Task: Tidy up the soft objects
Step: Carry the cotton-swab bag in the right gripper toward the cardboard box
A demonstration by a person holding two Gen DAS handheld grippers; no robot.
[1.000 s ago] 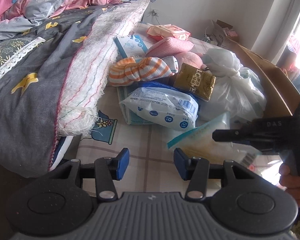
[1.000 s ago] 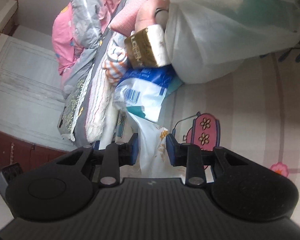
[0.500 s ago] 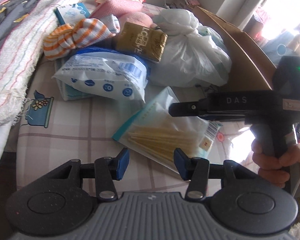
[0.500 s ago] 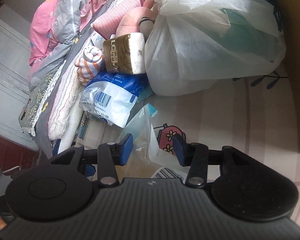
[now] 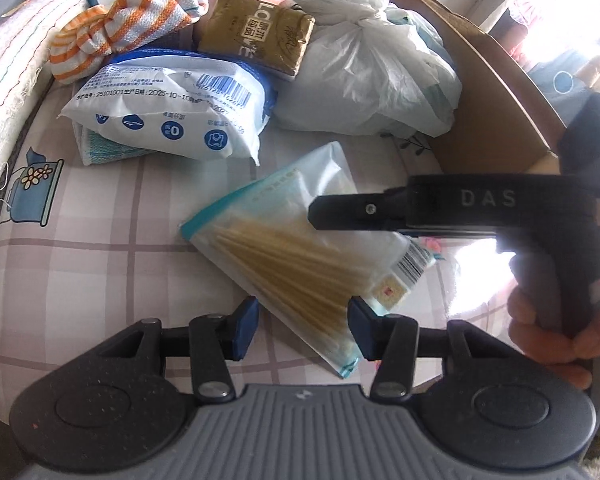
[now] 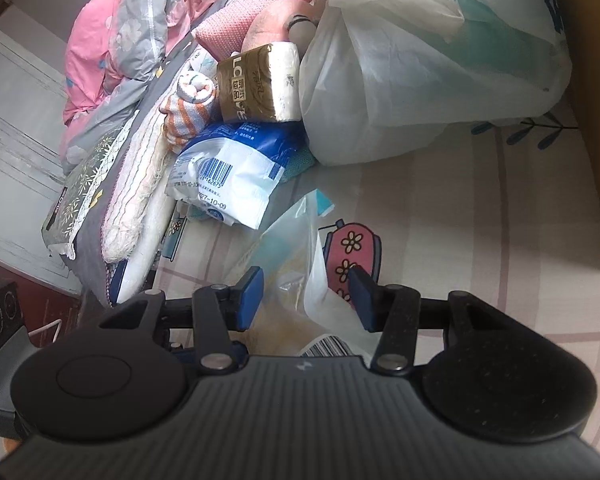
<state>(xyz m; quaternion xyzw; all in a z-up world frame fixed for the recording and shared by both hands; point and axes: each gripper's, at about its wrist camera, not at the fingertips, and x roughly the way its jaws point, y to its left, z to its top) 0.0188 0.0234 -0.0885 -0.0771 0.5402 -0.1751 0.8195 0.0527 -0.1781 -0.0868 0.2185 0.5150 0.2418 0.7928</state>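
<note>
1. The checked bedsheet (image 5: 100, 240) carries a pile at twelve o'clock: tied white plastic bag (image 5: 364, 80), blue-white wipes pack (image 5: 168, 112), gold tissue pack (image 5: 256, 36).
2. The clear bag of cotton swabs (image 5: 300, 256) lies centre, apparently the item in hand.
3. Left gripper (image 5: 302, 328) and right gripper (image 6: 306, 298) both gape, straddling it; next, one must close on it.

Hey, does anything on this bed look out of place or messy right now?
The swab bag lies alone and askew on the sheet, apart from the pile where the gold tissue pack sits tilted. Nothing looks spilled or torn.
</note>
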